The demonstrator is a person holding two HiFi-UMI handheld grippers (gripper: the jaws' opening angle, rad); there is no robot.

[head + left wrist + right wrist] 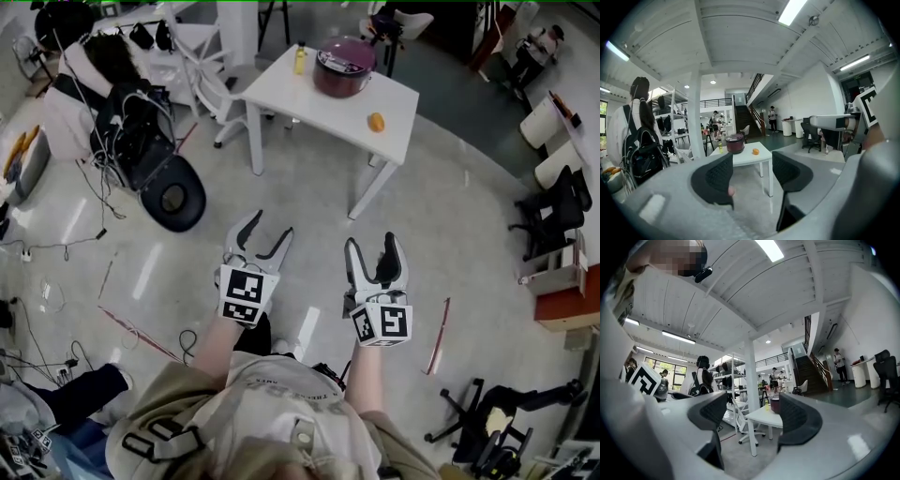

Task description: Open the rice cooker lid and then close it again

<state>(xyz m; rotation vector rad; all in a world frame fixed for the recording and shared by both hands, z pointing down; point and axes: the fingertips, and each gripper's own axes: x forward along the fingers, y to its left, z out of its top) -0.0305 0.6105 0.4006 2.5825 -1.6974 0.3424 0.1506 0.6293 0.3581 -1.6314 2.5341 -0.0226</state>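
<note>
Left gripper: jaws apart, nothing between them, held over the floor well short of the table.
Right gripper: likewise released and empty, beside the left one.
Rice cooker: dark red, on the white table ahead, lid down.
Beside it: a yellow bottle close by; a small orange thing nearer the table's edge.
Progress: judged not begun; reaching the cooker, lifting the lid and shutting it are all left.

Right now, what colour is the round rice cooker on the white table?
The round rice cooker is dark purplish red; the head view shows it best.
</note>
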